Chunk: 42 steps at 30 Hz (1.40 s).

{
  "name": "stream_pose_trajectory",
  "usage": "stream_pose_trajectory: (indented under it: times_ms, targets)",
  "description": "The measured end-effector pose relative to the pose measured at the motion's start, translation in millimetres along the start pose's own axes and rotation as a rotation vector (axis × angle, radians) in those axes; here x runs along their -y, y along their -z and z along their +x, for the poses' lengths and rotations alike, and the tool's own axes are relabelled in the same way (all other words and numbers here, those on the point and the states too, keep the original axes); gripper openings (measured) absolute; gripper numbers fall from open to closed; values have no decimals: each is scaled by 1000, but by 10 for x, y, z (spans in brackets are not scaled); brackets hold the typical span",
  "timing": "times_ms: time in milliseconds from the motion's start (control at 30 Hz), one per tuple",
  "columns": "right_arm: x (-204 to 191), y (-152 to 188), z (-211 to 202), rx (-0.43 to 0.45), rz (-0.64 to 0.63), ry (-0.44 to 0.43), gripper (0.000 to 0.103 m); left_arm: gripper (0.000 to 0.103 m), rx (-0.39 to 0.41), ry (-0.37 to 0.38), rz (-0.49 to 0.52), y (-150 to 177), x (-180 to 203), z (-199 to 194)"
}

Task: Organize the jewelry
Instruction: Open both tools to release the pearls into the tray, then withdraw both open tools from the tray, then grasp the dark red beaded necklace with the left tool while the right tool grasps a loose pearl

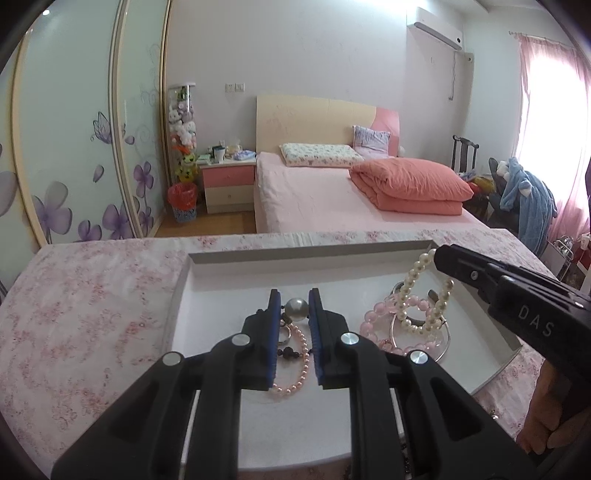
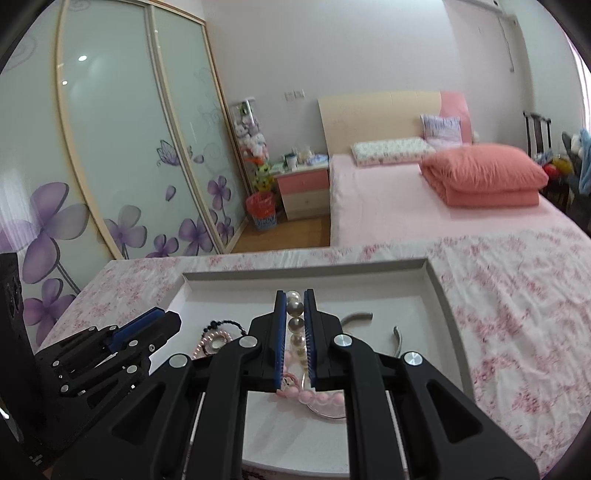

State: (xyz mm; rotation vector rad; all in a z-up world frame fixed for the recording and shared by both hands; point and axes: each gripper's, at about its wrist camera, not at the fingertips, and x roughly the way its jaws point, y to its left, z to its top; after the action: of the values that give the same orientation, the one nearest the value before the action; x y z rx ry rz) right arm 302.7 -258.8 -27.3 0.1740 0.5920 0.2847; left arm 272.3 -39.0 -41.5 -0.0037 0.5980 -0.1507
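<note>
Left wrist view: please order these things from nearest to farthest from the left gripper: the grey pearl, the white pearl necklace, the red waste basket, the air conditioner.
1. Grey pearl: between the fingers of the left gripper, in the white tray.
2. White pearl necklace: to the right, in the same tray.
3. Red waste basket: on the floor, far left, beside the nightstand.
4. Air conditioner: high on the far wall, upper right.

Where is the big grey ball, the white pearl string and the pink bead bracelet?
big grey ball [image 1: 296, 308], left wrist view, middle of its shiny face.
white pearl string [image 1: 409, 284], left wrist view, on its hanging left strand.
pink bead bracelet [image 1: 373, 316], left wrist view, on its left-hand beads.
</note>
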Motion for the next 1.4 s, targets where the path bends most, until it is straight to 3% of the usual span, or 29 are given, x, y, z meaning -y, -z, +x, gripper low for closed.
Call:
stream_pose_trajectory:
  times_ms: [67,133,167,667,1100,1400]
  targets:
    - [38,2,18,-15,19,-2,13,17,-9,-2,-8,6,-19,35]
    - [64,3,-11,-7,23,6,26,17,-17,-7,-17,9,-55,67]
    - [70,-1,-30,1,22,10,27,17,-19,-10,-22,9,-59,65]
    - [220,141,-560,8,12,47,28,23,29,-34,-107,40,-428,-515]
    - [280,938,-687,-269,-97,82,27,40,-55,-8,-58,548,-434,-905]
    - [252,1067,-569,-332,-127,107,27,42,-71,15,-29,648,-315,-958]
